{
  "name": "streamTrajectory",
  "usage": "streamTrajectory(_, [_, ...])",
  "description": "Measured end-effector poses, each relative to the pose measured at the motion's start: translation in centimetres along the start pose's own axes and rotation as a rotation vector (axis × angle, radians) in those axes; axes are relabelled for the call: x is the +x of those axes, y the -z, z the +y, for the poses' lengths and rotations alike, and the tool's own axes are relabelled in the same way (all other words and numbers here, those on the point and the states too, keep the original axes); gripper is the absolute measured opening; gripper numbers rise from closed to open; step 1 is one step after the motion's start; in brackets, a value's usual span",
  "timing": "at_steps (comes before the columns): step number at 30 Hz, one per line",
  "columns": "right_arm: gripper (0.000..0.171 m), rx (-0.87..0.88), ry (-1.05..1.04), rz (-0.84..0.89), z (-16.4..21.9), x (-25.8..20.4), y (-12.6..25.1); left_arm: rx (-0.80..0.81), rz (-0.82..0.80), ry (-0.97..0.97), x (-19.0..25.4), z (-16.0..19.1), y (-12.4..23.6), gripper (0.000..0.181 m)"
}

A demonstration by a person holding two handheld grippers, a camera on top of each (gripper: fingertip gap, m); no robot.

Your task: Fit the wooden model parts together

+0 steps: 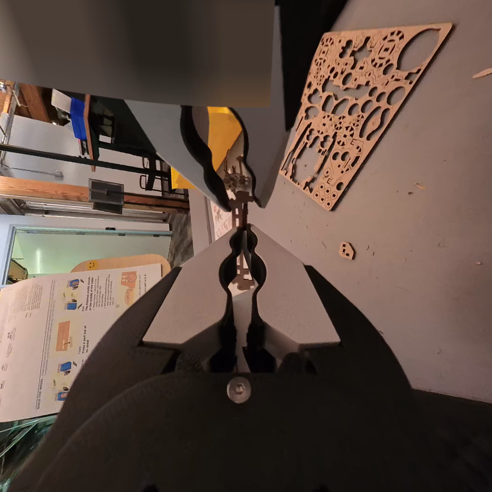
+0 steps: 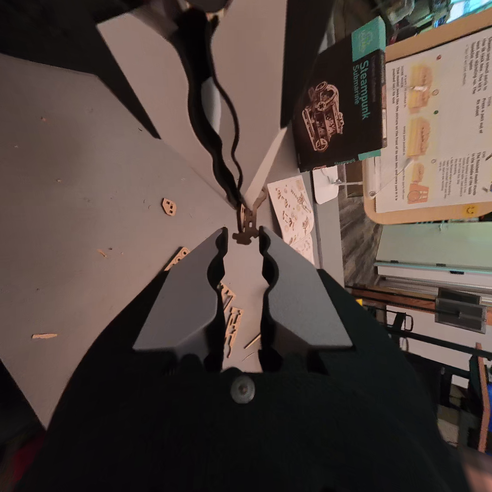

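The left gripper (image 1: 242,229) has its jaws squeezed shut on a thin wooden strip (image 1: 241,213). The strip runs back between the two grey fingers and sticks out past their tips. It is held up in the air above the grey tabletop (image 1: 399,266).

The right gripper (image 2: 243,234) faces the left one, tip to tip. Its jaws are a little apart. A small wooden piece (image 2: 245,234) sits right at its fingertips and seems to touch the right fingertip, but I cannot tell if the jaws really hold it. In the left wrist view, the right gripper's tips are at the far end of the strip, and a small bunch of joined wooden parts (image 1: 235,178) shows between its fingers, too small to make out well.

A wooden sheet (image 1: 364,114) with many cut-out holes lies flat on the tabletop. A small loose wooden bit (image 1: 347,250) lies on the tabletop, apart from the sheet. Little wood chips are scattered around.

Near the far edge of the tabletop lies a paper booklet (image 2: 292,213) with small drawings. Just beyond it is a dark box (image 2: 343,106) with a picture of a wooden model. Past that edge is a board with a big instruction sheet (image 2: 436,119) on it. More flat wooden pieces (image 2: 231,324) lie on the tabletop under the right gripper.
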State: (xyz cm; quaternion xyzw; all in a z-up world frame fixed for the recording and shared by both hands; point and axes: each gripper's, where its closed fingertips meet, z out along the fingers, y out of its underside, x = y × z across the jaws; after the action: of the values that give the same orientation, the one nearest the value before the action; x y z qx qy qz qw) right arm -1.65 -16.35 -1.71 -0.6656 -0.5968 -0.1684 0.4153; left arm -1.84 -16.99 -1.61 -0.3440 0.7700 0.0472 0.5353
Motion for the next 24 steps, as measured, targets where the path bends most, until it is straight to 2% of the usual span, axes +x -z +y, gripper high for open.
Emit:
streamTrajectory(4, [0.018, -0.021, -0.112, -0.072, 0.2, -0.2, -0.8, -0.044, 0.015, -0.008, 0.4, 0.5, -0.2, 0.000])
streamTrajectory(7, [0.018, 0.011, -0.193, -0.066, 0.3, 0.5, -0.9, -0.010, -0.032, 0.030, -0.6, 0.3, -0.1, 0.002])
streamTrajectory(11, [0.018, 0.157, -0.430, -0.083, 0.5, 1.8, -0.3, 0.127, -0.110, 0.255, -3.9, 0.0, 1.3, 0.023])
streamTrajectory(14, [0.018, 0.359, -0.648, -0.131, 0.4, 2.7, 0.7, 0.270, -0.112, 0.555, -6.6, 0.2, 2.7, 0.019])
streamTrajectory(18, [0.018, 0.676, -0.921, -0.262, -0.5, 4.0, 3.1, 0.426, 0.104, 0.922, -7.0, 0.3, 2.8, 0.030])
streamTrajectory(22, [0.017, 0.902, -1.094, -0.454, -1.6, 4.2, 4.8, 0.589, 0.398, 1.087, -4.6, -2.1, 2.0, 0.029])
streamTrajectory(24, [0.018, 0.943, -1.133, -0.529, -2.1, 3.7, 4.7, 0.661, 0.457, 1.110, -4.1, -3.3, 1.9, 0.019])
